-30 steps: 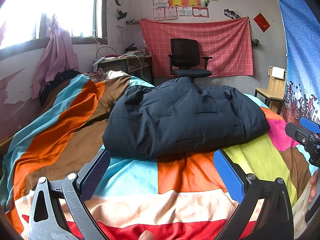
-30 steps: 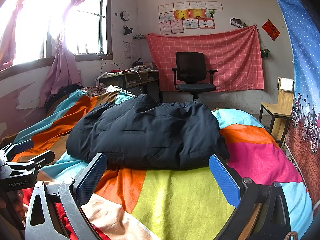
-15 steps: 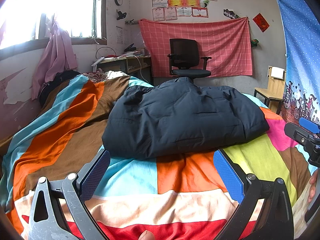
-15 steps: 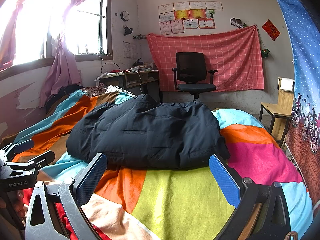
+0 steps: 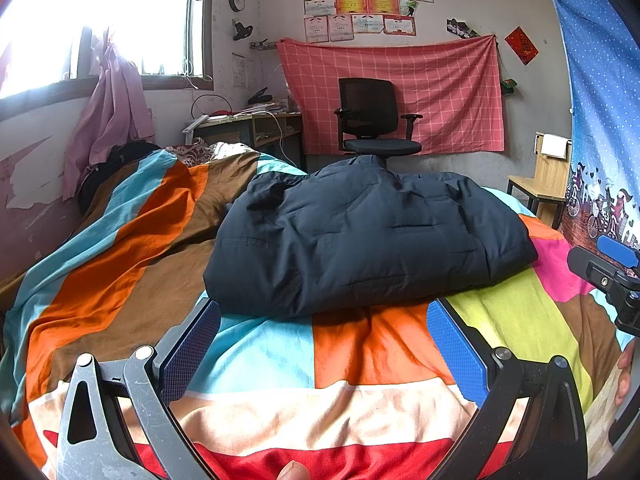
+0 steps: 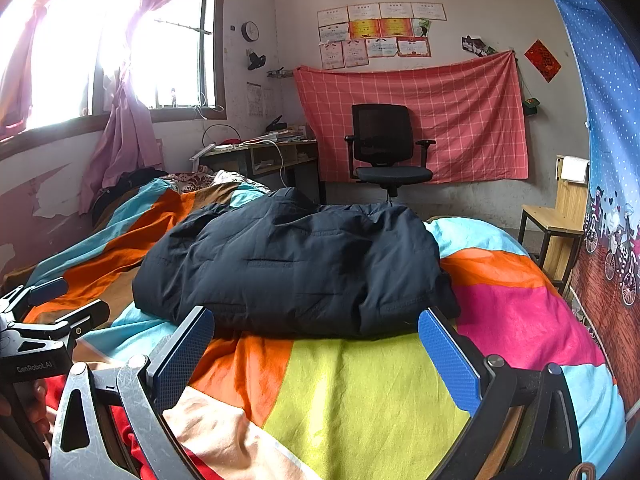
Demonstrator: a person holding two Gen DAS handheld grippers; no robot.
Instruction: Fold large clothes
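Jacket: a dark navy padded jacket (image 5: 360, 240) lies in a folded, puffy bundle on the bed (image 5: 248, 360), about mid-width and toward the far half, resting on the striped and colour-blocked cover.
Left tongs: the left tongs (image 5: 320, 344) stand spread wide with nothing between the blue pads (image 5: 456, 348); they hang low over the near edge of the bed, short of the jacket's near hem and not touching it.
Right tongs: the right tongs (image 6: 316, 344) are also wide apart and empty, over the yellow-green patch near the bed's near edge; the jacket's hem lies just beyond their tips, apart from them.
Side by side: in the right wrist view the left tongs show at the left margin; in the left wrist view the right tongs (image 5: 612, 264) show at the right margin.
Jacket against tongs: the bundle sits ahead of both pairs, wider than either opening.
Beyond the bed: a black office chair (image 6: 384, 148) stands before a red checked cloth (image 6: 452, 112) hung on the far wall; a wooden chair (image 6: 560, 216) stands off the bed's far right corner.
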